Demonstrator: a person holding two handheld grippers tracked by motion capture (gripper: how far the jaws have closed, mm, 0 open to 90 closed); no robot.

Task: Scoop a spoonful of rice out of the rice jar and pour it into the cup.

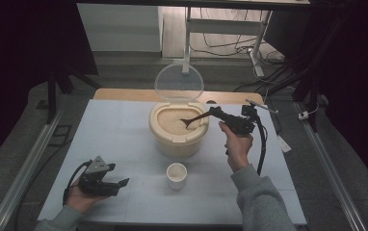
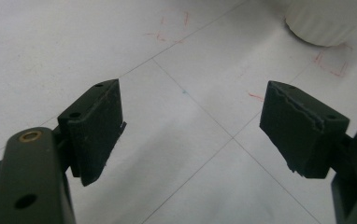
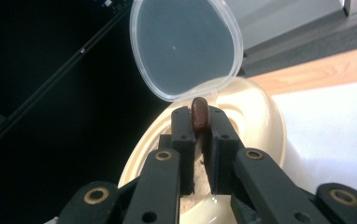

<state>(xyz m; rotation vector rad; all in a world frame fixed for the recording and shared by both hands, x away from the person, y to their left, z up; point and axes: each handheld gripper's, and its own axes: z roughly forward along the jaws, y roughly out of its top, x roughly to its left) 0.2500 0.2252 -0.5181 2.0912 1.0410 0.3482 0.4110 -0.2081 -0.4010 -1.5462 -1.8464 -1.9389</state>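
A cream rice container (image 1: 178, 137) stands mid-table with its clear lid (image 1: 178, 83) flipped up behind it and pale grain inside. My right gripper (image 1: 216, 112) is shut on the handle of a dark brown spoon (image 1: 195, 119), whose bowl dips into the grain. In the right gripper view the spoon handle (image 3: 199, 115) sticks up between the closed jaws, with the container (image 3: 256, 116) and lid (image 3: 186, 44) beyond. A small white cup (image 1: 176, 174) sits in front of the container. My left gripper (image 1: 120, 185) rests open near the table's front left, holding nothing; the cup's base (image 2: 324, 23) is ahead of it.
The white table top (image 1: 124, 144) carries faint red marks and grid lines (image 2: 186, 93). A wooden board edge (image 1: 124, 94) runs along the back. Metal rails flank the table, and a desk frame with cables stands behind.
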